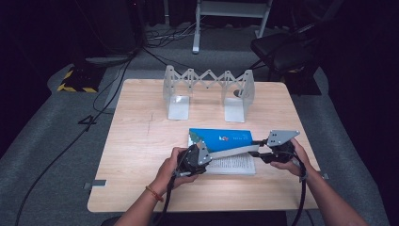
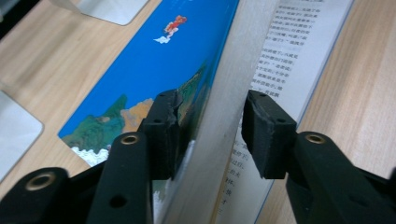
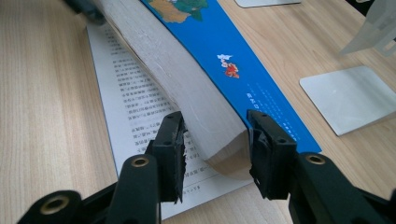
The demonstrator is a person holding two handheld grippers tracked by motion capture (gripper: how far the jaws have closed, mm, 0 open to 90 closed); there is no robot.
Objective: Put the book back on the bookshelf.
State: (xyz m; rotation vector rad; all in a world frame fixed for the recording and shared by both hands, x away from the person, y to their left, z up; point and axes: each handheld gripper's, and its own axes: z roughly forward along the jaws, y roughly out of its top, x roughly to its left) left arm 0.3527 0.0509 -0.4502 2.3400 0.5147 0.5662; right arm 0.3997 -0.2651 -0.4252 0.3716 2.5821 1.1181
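Two claws meet at one book [image 1: 221,149] on the worktop [image 1: 136,155]. The book lies open near the middle of the worktop, on the side close to the person. Its blue cover with a small picture is up, and a thick bunch of pages [image 2: 224,107] is lifted off the page with print that lies flat.

The left claw [image 1: 207,155] is at the left end of the book. In the left gripper view, its two black jaws stand on either side of the lifted pages. One jaw lies against the blue cover. The other jaw is near the page edges, with a thin gap that I can see. The jaws stand narrow, about as wide as the bunch of pages. I cannot tell if both pads press on it.

The right claw [image 1: 264,151] is at the right end of the book. In the right gripper view, its jaws are also narrow and sit on each side of the pages [image 3: 205,126]. One jaw is by the blue cover and one is by the printed side. The bunch of pages bends in a curve between the two claws. This claw holds the pages.

One grey folding rack [image 1: 208,89] stands at the far side of the worktop, well apart from the book. Each hand [image 1: 173,165] holds its own claw from below.
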